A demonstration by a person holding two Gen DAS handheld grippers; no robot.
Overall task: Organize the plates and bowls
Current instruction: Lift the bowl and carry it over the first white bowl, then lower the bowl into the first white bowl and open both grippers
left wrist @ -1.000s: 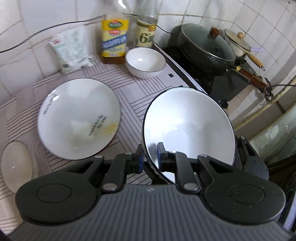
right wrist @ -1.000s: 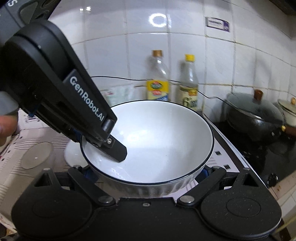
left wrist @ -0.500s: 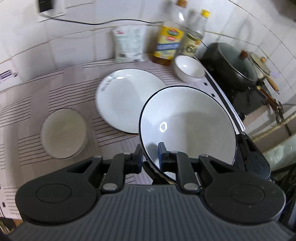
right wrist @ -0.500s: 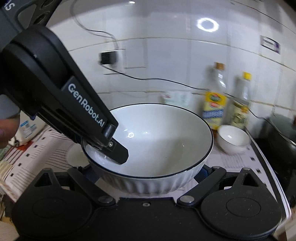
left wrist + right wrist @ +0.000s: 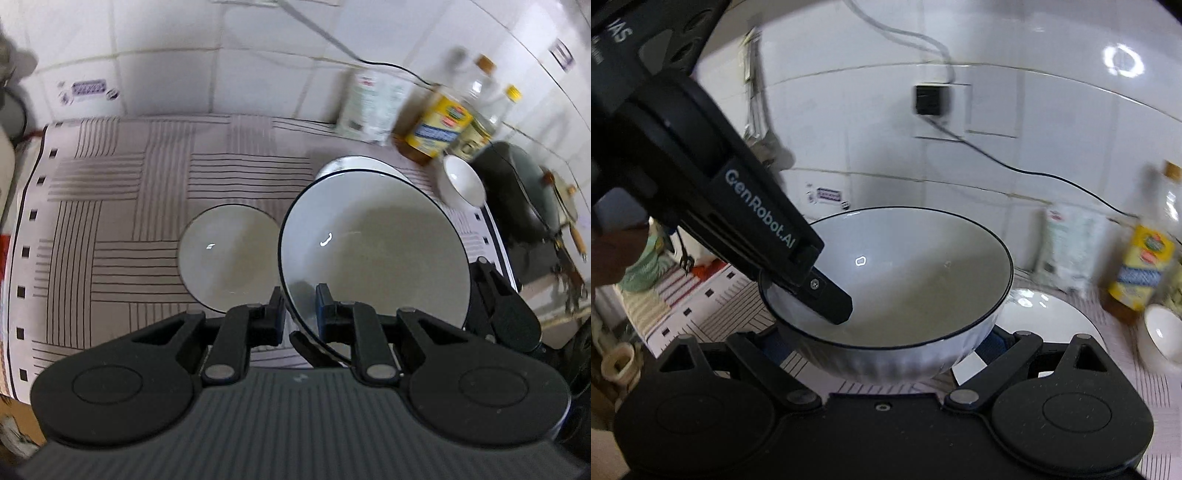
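Note:
A large white bowl with a dark rim [image 5: 373, 251] [image 5: 897, 280] is held in the air above the striped mat. My left gripper [image 5: 300, 314] is shut on its rim, one finger inside and one outside; it shows in the right wrist view [image 5: 827, 299]. My right gripper [image 5: 886, 347] is spread wide with its fingers against the bowl's outer wall on both sides. A small white plate [image 5: 229, 258] lies on the mat left of the bowl. A large white plate [image 5: 347, 164] [image 5: 1052, 317] lies behind it, mostly hidden. A small white bowl [image 5: 463, 182] [image 5: 1161, 332] stands by the bottles.
Two oil bottles [image 5: 439, 125] and a white bag [image 5: 373, 107] stand against the tiled wall. A dark pot [image 5: 517, 184] sits on the stove at the right. A wall socket with a cable [image 5: 932, 99] is above the counter. The striped mat [image 5: 110, 206] covers the counter.
Both grippers have carried the large bowl to the left along the counter. The small plate now lies just left of the bowl and the large plate is behind it.

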